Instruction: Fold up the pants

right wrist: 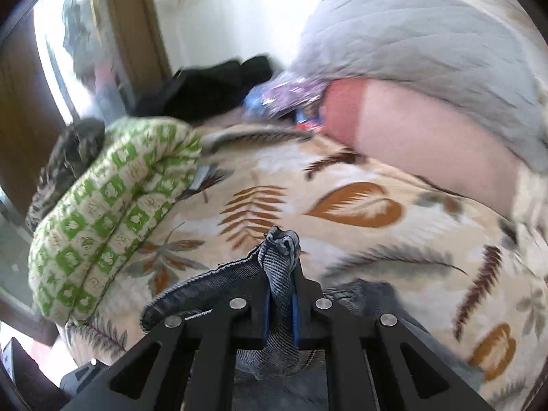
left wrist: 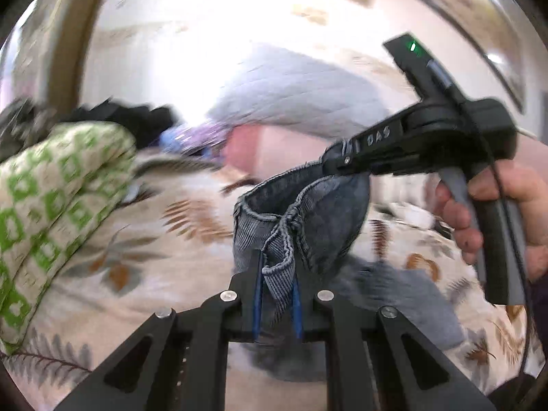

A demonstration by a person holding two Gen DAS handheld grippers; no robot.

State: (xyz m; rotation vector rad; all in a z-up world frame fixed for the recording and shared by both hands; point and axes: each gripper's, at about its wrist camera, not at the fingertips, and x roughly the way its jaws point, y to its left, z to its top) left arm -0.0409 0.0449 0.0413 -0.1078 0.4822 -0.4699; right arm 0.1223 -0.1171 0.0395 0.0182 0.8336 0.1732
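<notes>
The pants [left wrist: 308, 212] are grey-blue ribbed denim, held up above a bed. My left gripper [left wrist: 277, 274] is shut on a folded edge of the pants, cloth bunched between its blue pads. My right gripper [left wrist: 337, 164] shows in the left wrist view, held by a hand, shut on the pants' hem at the upper right. In the right wrist view my right gripper [right wrist: 281, 274] is shut on a bunched edge of the pants [right wrist: 281, 257], and more cloth hangs below and to the left.
A cream bedsheet with leaf print [right wrist: 342, 205] covers the bed. A green-and-white patterned pillow [right wrist: 113, 212] lies at the left. A grey quilt [right wrist: 428, 34], a pink pillow [right wrist: 411, 137] and dark clothes [right wrist: 212, 85] lie at the far end.
</notes>
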